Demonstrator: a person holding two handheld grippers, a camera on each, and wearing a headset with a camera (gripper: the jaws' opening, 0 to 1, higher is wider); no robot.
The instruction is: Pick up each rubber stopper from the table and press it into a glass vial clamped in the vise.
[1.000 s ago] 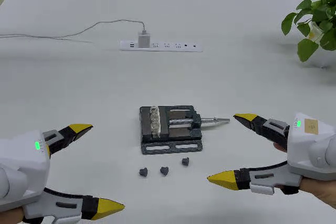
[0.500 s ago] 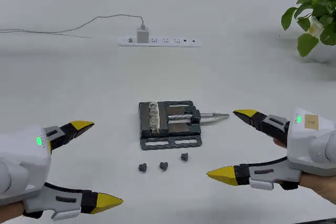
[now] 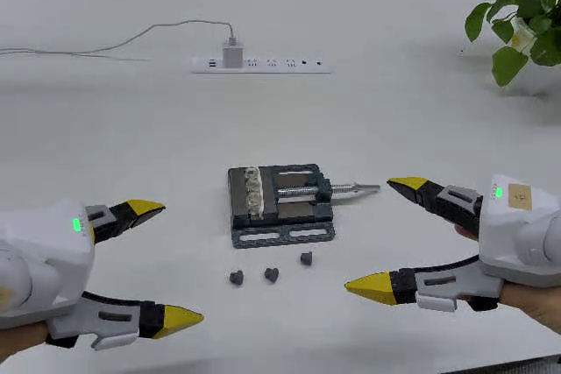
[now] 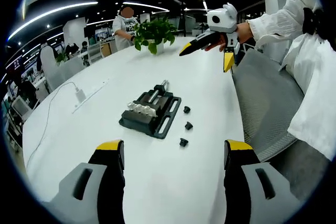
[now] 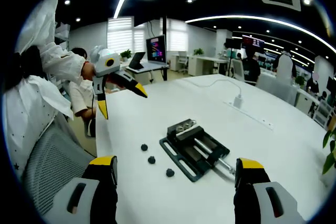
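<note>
Three rubber stoppers [image 3: 272, 275] lie loose on the table [image 3: 131, 129], in a row just in front of the vise [image 3: 298, 213]; none seated yet. Glass vials [image 3: 253, 193] stand clamped in the vise, mouths apparently unplugged. Left gripper [image 3: 166, 262] and right gripper [image 3: 383, 235] hover on either side, both spread wide, holding nothing. By my reading, every stopper is left to do.

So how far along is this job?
Barely started. All three stoppers lie on the table in front of the vise, whose vials look unplugged. The left gripper and right gripper hang open, holding nothing. All three pressings remain.
</note>
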